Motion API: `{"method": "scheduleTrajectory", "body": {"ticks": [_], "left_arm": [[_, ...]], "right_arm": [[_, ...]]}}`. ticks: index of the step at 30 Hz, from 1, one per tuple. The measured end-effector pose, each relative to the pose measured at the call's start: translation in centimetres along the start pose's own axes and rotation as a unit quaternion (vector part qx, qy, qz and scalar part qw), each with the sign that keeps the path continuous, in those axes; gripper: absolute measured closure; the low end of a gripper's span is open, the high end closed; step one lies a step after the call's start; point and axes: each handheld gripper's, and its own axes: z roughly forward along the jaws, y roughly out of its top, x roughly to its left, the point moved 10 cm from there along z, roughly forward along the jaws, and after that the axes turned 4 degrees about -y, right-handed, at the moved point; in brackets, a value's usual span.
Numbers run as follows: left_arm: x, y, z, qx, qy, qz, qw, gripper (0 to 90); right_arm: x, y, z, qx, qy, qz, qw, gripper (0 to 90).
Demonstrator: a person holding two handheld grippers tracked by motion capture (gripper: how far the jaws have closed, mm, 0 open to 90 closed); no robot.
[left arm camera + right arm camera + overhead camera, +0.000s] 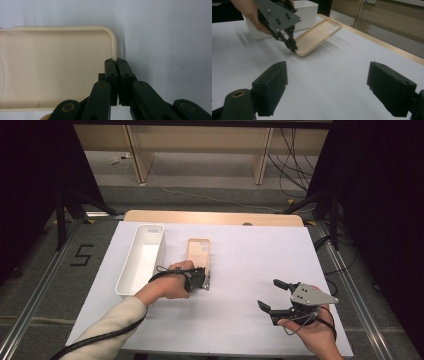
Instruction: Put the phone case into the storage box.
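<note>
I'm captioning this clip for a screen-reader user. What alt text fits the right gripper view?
Across a white table, the left gripper pinches the near edge of a beige phone case, tilting it up, with a white bin behind. The right gripper has its black jaws wide apart in the foreground, holding nothing.

One readable mark is recorded: the numeral "5" (81, 255), formed in black tape strokes on the grey floor (45, 285), just left of the table (260, 265), level with that table's far half. No brand, label or lettering can be read on anything lying on the table.
</note>
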Motion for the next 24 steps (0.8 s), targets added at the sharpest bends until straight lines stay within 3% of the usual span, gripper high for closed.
{"method": "scheduleTrajectory", "body": {"ticks": [1,5,11,12,18,20,24], "left_arm": [[-0.2,0.0,-0.2,-0.004,0.000,-0.004,1.0000,88.1],[-0.6,0.0,-0.4,-0.011,0.006,-0.005,0.9999,88.1],[-1.2,0.5,-1.5,-0.023,0.020,0.007,0.9995,88.1],[-1.2,0.7,-1.8,-0.026,0.027,0.015,0.9992,88.1],[-1.7,1.7,-3.2,-0.039,0.040,0.022,0.9982,88.1],[-1.8,1.9,-3.8,-0.043,0.046,0.026,0.9977,88.1],[-2.5,2.3,-4.5,-0.053,0.045,0.028,0.9972,88.1]], "right_arm": [[-0.1,0.2,0.0,-0.009,-0.005,0.004,0.9999,17.9],[-0.1,0.1,0.0,-0.005,-0.001,0.009,0.9999,18.2],[-0.4,0.4,0.3,-0.014,-0.005,0.026,0.9995,18.7],[-0.4,0.6,0.5,-0.025,-0.001,0.032,0.9992,18.8],[-0.7,1.0,1.0,-0.028,-0.002,0.048,0.9984,19.2],[-0.5,1.2,1.4,-0.031,0.005,0.064,0.9974,19.3],[-0.8,1.8,2.3,-0.034,0.000,0.064,0.9973,19.5]]}}
